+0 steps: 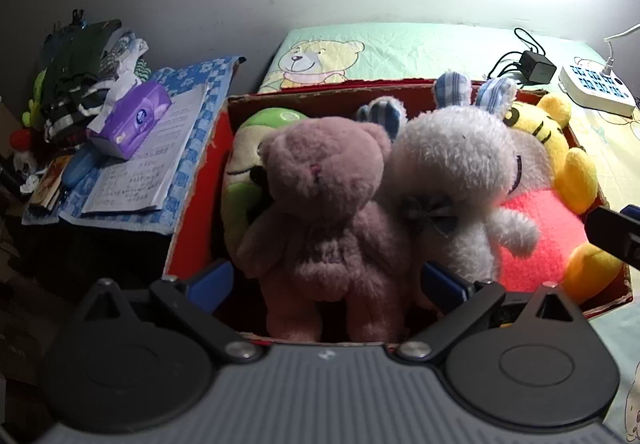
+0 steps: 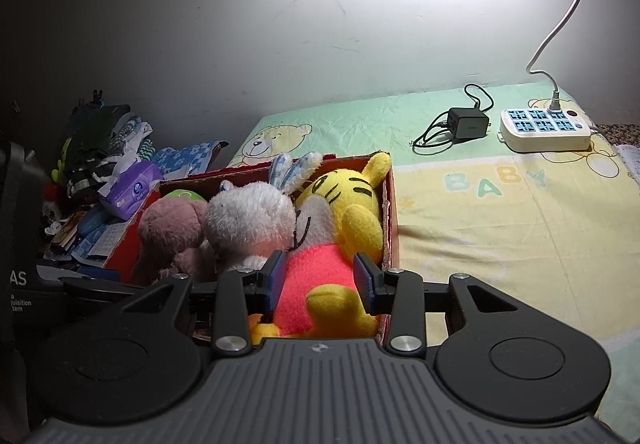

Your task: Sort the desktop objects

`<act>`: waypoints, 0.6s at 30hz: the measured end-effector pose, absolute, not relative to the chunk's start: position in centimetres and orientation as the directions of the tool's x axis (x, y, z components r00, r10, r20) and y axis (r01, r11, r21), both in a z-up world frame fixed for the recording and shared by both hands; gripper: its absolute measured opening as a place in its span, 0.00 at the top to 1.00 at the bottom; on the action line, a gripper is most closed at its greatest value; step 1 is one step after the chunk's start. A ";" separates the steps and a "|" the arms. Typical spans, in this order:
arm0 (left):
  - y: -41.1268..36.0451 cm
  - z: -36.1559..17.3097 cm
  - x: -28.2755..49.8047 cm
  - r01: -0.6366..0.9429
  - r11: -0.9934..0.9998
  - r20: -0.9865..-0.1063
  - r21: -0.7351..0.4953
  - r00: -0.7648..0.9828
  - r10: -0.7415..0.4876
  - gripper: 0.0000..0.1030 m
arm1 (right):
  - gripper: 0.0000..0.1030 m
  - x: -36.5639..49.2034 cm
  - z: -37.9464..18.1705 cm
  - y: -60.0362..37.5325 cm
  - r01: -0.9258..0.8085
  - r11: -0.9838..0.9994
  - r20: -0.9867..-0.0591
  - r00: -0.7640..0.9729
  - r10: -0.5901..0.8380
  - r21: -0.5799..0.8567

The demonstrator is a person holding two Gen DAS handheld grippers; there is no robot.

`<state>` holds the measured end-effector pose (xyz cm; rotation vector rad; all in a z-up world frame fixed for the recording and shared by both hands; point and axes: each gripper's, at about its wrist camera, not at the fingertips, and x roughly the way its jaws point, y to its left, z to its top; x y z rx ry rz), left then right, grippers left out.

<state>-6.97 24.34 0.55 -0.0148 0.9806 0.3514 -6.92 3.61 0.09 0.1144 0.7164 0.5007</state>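
Left wrist view: the left hand-held gripper [image 1: 326, 280] is hanging over the near edge of the red box [image 1: 196, 220], with its jaws wide apart. The pink bear [image 1: 320, 220] is sitting between them, but they are not touching it. The bear is lying face up in the box, long way running from near to far, head pointing to the far wall. A white bunny [image 1: 452, 180] is pressing against its right side, and a green toy [image 1: 244, 172] is squeezing in on its left. The box is resting on a bed sheet [image 1: 400, 48], not a desk.

Right wrist view: the right hand-held gripper [image 2: 320, 278] is half open around the red tummy of the yellow toy [image 2: 340, 228]. Whether the blue pads are pinching it is hard to tell. The yellow toy is lying the same way, head far, feet near.

The sorting looks almost done. To do this step well, each toy should be tucked down gently, so no neighbor is pushed out of the box.
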 end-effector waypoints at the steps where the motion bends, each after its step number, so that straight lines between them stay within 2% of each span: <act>1: 24.4 0.5 -7.0 -0.299 0.943 -0.815 0.144 0.504 0.285 0.03 | 0.61 -6.9 0.1 3.6 -0.400 0.876 -0.600 0.642 0.477 0.268; 15: 24.8 0.5 -7.7 -0.290 0.946 -0.815 0.148 0.505 0.283 0.03 | 0.60 -7.8 0.2 4.5 -0.403 0.877 -0.599 0.645 0.474 0.260; 18: 25.0 0.5 -8.0 -0.288 0.946 -0.815 0.149 0.507 0.282 0.03 | 0.56 -8.1 0.2 4.7 -0.401 0.879 -0.598 0.648 0.471 0.258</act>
